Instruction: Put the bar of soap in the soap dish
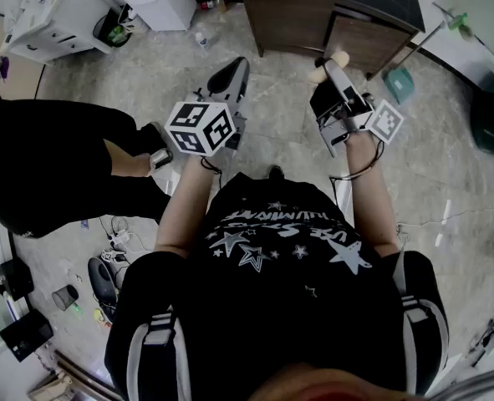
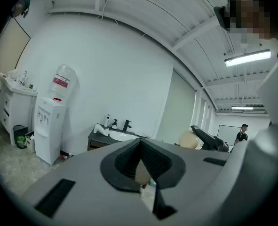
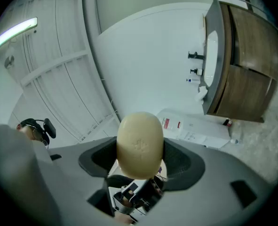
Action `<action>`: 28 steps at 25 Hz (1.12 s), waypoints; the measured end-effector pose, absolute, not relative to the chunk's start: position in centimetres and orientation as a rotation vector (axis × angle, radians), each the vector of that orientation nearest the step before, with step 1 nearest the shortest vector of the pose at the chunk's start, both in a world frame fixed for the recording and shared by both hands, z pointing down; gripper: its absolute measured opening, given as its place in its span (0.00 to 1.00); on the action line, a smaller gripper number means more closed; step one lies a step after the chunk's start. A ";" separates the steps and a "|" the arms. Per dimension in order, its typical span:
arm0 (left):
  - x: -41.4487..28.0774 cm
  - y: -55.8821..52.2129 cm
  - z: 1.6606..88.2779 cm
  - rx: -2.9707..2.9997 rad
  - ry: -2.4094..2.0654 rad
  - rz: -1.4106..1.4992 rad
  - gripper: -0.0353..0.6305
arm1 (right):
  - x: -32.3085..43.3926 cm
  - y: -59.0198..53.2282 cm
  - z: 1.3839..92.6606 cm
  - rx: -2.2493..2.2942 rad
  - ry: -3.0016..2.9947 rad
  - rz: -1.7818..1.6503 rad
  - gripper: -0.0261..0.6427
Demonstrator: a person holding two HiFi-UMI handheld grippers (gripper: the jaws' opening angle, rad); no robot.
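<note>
The bar of soap [image 3: 140,145] is a cream oval, and my right gripper [image 3: 140,166] is shut on it with a jaw against each side. In the head view that soap [image 1: 323,68] shows at the tip of the right gripper [image 1: 333,72], raised in front of the dark wood vanity [image 1: 297,15]. My left gripper [image 1: 230,78] is held level beside it, jaws together and nothing between them. From the left gripper view I see the soap [image 2: 190,139] off to the right, and the left gripper [image 2: 139,149] has its pads meeting. I can make out no soap dish.
The vanity top carries a white basin [image 2: 121,136], a black tap [image 2: 127,125] and bottles [image 2: 108,121]. A water dispenser [image 2: 49,126] and a white cabinet [image 2: 11,105] stand to its left. A person in black [image 1: 54,157] sits at my left. A teal dustpan [image 1: 399,82] lies on the floor.
</note>
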State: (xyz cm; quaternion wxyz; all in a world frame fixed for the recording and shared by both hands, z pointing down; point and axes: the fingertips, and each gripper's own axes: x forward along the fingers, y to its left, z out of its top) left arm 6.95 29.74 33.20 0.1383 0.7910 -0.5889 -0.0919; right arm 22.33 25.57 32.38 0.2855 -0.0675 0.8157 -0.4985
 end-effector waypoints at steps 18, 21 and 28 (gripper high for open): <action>4.5 22.3 34.4 2.271 -1.723 -0.272 0.07 | 19.7 18.4 33.6 -0.154 2.192 -1.342 0.48; 2.7 18.3 33.6 2.277 -1.698 -0.273 0.07 | 17.8 14.8 32.7 -0.174 2.197 -1.347 0.48; -0.6 10.1 34.3 2.284 -1.639 -0.293 0.07 | 14.6 7.6 33.0 -0.234 2.216 -1.337 0.48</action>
